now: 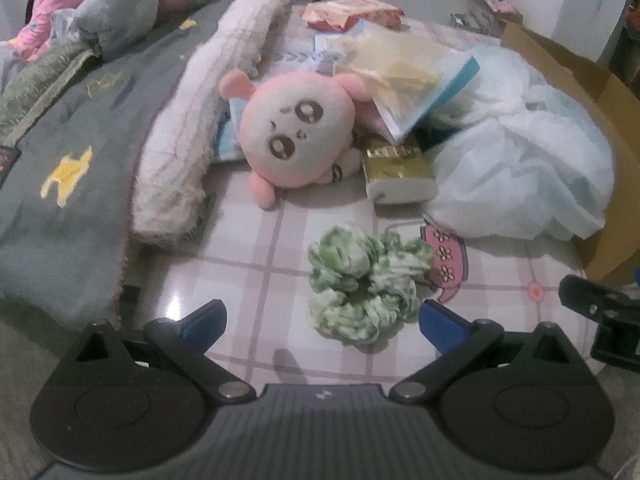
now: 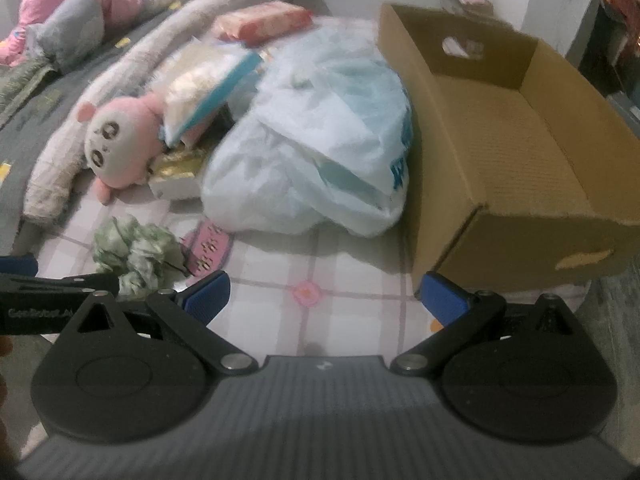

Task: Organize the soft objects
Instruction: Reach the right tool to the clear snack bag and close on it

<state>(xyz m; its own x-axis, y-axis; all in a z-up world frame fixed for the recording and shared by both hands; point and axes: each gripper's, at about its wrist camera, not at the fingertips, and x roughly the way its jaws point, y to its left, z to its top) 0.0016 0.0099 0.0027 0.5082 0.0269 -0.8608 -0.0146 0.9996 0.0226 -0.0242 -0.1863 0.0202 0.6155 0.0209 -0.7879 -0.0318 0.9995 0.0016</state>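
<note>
Both sets of jaws stand wide apart and hold nothing. The left gripper (image 1: 323, 322) hovers low over a worktop (image 1: 248, 280) covered in a checked cloth, its blue pads on either side of a green and white scrunchie (image 1: 362, 282), likely lined up to pick it up. The right gripper (image 2: 326, 296) waits beside it, facing an empty cardboard box (image 2: 516, 168), probably where soft things go. Behind the scrunchie lie a pink plush toy (image 1: 294, 142), a crumpled pale plastic bag (image 1: 520, 176) and a tissue pack (image 1: 400, 178).
</note>
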